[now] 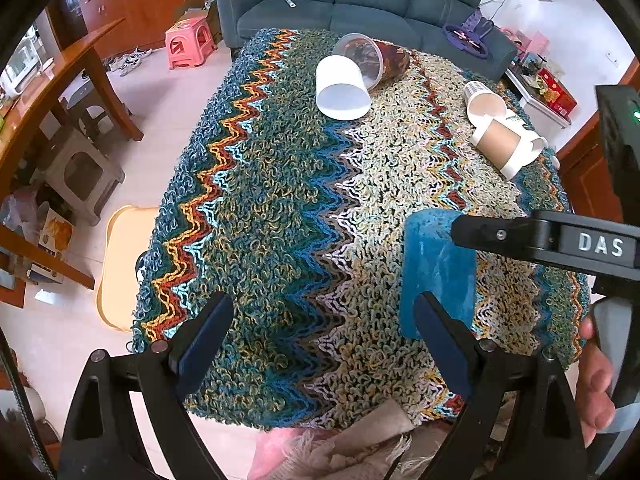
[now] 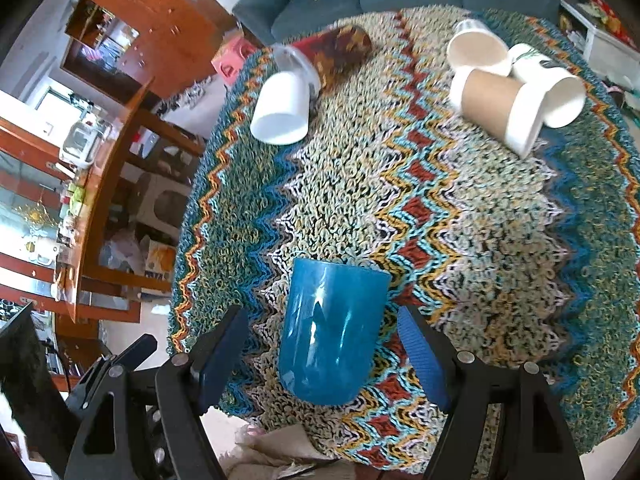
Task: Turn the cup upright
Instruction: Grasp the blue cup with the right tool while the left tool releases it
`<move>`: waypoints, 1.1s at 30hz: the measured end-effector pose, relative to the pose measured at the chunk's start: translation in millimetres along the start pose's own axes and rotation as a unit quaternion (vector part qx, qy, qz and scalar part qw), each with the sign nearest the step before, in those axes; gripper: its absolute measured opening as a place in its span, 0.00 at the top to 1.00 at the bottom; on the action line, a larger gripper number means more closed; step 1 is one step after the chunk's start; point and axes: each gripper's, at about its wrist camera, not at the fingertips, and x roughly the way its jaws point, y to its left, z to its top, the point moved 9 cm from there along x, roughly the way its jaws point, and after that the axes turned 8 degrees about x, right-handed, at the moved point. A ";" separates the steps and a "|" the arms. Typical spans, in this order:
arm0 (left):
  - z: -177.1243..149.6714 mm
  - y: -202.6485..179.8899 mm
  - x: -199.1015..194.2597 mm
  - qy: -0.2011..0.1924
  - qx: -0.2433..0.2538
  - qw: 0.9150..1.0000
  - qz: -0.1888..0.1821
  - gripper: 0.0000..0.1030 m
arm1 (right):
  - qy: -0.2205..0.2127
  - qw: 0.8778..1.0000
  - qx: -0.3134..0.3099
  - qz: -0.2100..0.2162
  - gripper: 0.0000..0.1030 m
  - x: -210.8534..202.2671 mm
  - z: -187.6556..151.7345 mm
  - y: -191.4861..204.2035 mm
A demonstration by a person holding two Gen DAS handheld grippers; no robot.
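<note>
A glossy blue cup (image 2: 332, 330) rests on the zigzag woven cloth (image 2: 440, 208) near the table's front edge, between the fingers of my right gripper (image 2: 324, 350), which is open with gaps on both sides. I cannot tell which way its mouth faces. In the left wrist view the blue cup (image 1: 436, 272) is partly hidden behind the right gripper's finger (image 1: 504, 234). My left gripper (image 1: 324, 340) is open and empty, to the left of the cup above the cloth's front edge.
A white cup (image 2: 282, 108) and a clear patterned tumbler (image 2: 328, 56) lie on their sides at the far left of the table. Three paper cups (image 2: 512, 88) lie at the far right. A sofa (image 1: 360, 4) stands behind, a wooden table (image 1: 60, 92) on the left.
</note>
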 end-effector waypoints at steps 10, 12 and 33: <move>3.0 18.0 21.6 0.007 -0.008 1.000 0.020 0.10 | 0.044 0.998 0.021 -0.038 0.24 33.7 4.0 -0.9; 3.9 21.5 25.9 0.009 -0.011 1.000 0.024 0.10 | 0.049 0.997 0.020 -0.049 0.24 39.0 4.0 -0.9; 7.7 32.6 44.8 0.023 -0.014 0.999 0.037 0.10 | 0.120 0.985 -0.017 -0.121 0.28 79.0 9.1 -4.1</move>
